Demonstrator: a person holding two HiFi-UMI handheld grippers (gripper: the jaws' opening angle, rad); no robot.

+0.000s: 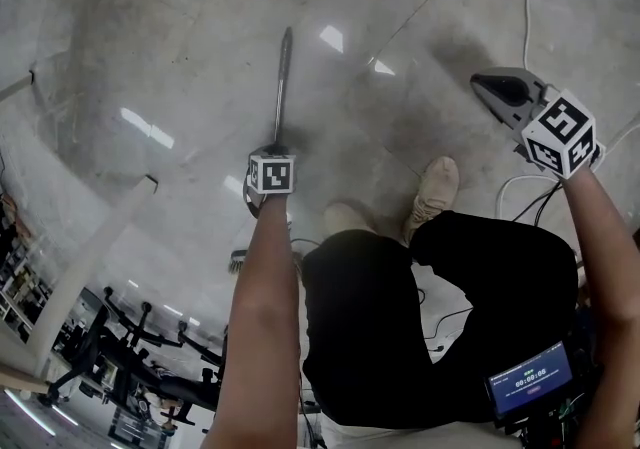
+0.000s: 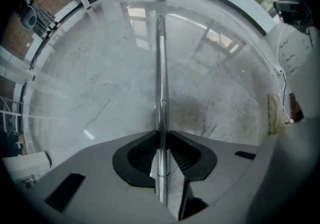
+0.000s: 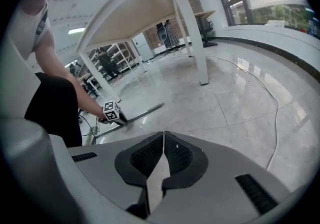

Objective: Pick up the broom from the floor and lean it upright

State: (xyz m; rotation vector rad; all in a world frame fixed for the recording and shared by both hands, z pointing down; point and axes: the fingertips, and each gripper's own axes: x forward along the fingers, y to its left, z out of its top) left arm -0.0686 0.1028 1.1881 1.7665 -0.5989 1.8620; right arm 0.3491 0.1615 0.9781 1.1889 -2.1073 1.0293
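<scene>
The broom lies flat on the pale floor. Its metal handle [image 1: 282,77] runs away from me, and the brush end [image 1: 240,259] shows beside my left forearm. My left gripper [image 1: 275,149] points straight down over the handle [image 2: 160,68]. The handle runs through the narrow gap of the left gripper [image 2: 162,134], whose jaws stand a little apart at its sides; I read it as open. My right gripper [image 1: 480,83] hangs off to the right, away from the broom. In its own view the right gripper [image 3: 163,133] is shut on nothing, with the handle [image 3: 145,112] in the distance.
My shoes [image 1: 433,193] stand just right of the broom. White cables [image 1: 524,7] trail over the floor at the right. A white table leg [image 1: 95,247] slants at the left and a white table [image 3: 192,43] stands beyond. Dark equipment [image 1: 140,377] sits at lower left.
</scene>
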